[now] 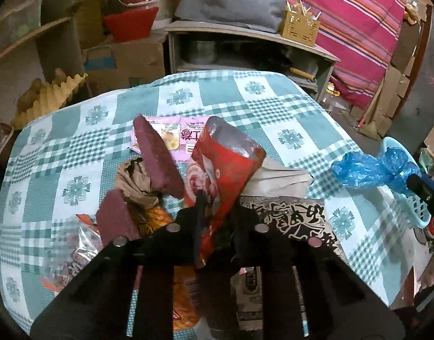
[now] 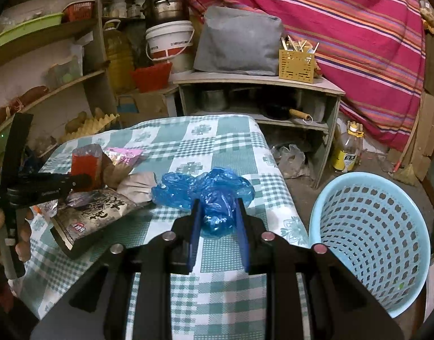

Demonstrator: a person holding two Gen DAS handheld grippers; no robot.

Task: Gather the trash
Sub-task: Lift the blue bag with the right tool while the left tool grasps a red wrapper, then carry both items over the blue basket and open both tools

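Left wrist view: my left hand-held gripper (image 1: 214, 212) is pinching the red snack wrapper (image 1: 222, 167) upright over the worktop (image 1: 287, 107) litter; my right hand-held gripper (image 2: 218, 221) is clamping the blue plastic bag (image 2: 208, 189) beside the laundry-style basket (image 2: 372, 240), ready for dropping.

Grey cushion (image 2: 239, 42) and yellow utensil box (image 2: 296, 63) atop a low shelf unit (image 2: 256, 80).

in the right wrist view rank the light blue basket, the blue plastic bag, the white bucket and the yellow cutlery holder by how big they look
1. light blue basket, though it sits nearest the camera
2. blue plastic bag, held between the right gripper fingers
3. white bucket
4. yellow cutlery holder

The bucket and holder stand far back, so their true sizes are unsure.
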